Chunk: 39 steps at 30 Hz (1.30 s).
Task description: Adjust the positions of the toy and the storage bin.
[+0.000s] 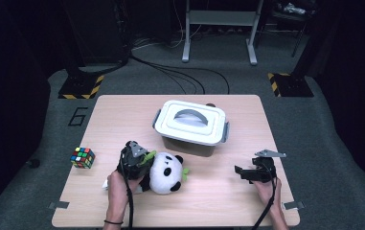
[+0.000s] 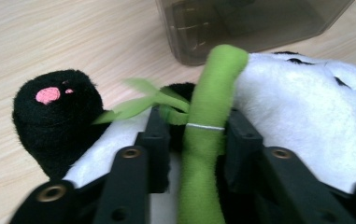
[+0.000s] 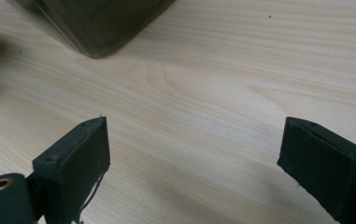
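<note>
Left gripper (image 2: 192, 140) astride the panda toy's (image 1: 166, 171) green bamboo stalk (image 2: 208, 121)

Dim room, grey carpet floor (image 1: 314, 124), metal stand (image 1: 221, 19), cables (image 1: 180, 72).

1 panda (image 1: 166, 172), 1 box (image 1: 190, 126), 1 cube (image 1: 83, 157)

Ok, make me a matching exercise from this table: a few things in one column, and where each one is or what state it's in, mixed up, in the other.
Things:
1. storage box
2. puzzle cube
3. green bamboo stalk
4. right gripper

Place or state:
a. between the left gripper's jaws
b. jaws wide apart over bare wood
c. near the table's left edge
d. lid on, mid-table

Pairs: 1-d, 2-c, 3-a, 4-b
</note>
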Each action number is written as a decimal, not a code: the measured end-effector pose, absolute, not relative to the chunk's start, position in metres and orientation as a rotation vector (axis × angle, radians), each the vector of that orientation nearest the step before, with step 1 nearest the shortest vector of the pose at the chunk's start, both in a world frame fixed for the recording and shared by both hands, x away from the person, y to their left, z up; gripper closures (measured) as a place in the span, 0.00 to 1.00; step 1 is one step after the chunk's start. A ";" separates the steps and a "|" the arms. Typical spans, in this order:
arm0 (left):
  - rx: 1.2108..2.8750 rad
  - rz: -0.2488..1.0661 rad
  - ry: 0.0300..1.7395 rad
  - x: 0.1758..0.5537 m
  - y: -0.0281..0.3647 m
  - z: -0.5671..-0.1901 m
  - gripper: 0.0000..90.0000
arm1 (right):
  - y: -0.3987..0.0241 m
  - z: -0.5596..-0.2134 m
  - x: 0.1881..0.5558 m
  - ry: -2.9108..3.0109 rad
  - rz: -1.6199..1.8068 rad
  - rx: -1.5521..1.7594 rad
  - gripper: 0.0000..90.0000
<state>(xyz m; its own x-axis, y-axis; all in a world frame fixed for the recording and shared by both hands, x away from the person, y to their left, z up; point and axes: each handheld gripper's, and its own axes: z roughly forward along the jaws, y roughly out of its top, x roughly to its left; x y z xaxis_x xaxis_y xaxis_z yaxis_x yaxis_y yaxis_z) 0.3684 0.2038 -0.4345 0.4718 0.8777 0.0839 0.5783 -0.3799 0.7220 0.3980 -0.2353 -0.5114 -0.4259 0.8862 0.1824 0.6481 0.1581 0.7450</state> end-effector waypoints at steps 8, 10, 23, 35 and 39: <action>2.014 0.658 1.215 0.362 0.224 -0.428 0.82 | -0.240 -0.520 0.396 2.133 1.142 1.506 0.09; 1.976 0.674 1.246 0.361 0.235 -0.427 0.82 | -0.240 -0.521 0.395 2.136 1.146 1.509 0.09; 1.836 0.723 1.364 0.370 0.269 -0.428 0.82 | -0.239 -0.523 0.395 2.134 1.139 1.512 0.09; 1.864 0.716 1.373 0.369 0.271 -0.432 0.42 | -0.237 -0.523 0.396 2.155 1.127 1.492 0.09; 1.842 0.718 1.365 0.356 0.276 -0.424 0.21 | -0.236 -0.520 0.397 2.170 1.121 1.479 0.08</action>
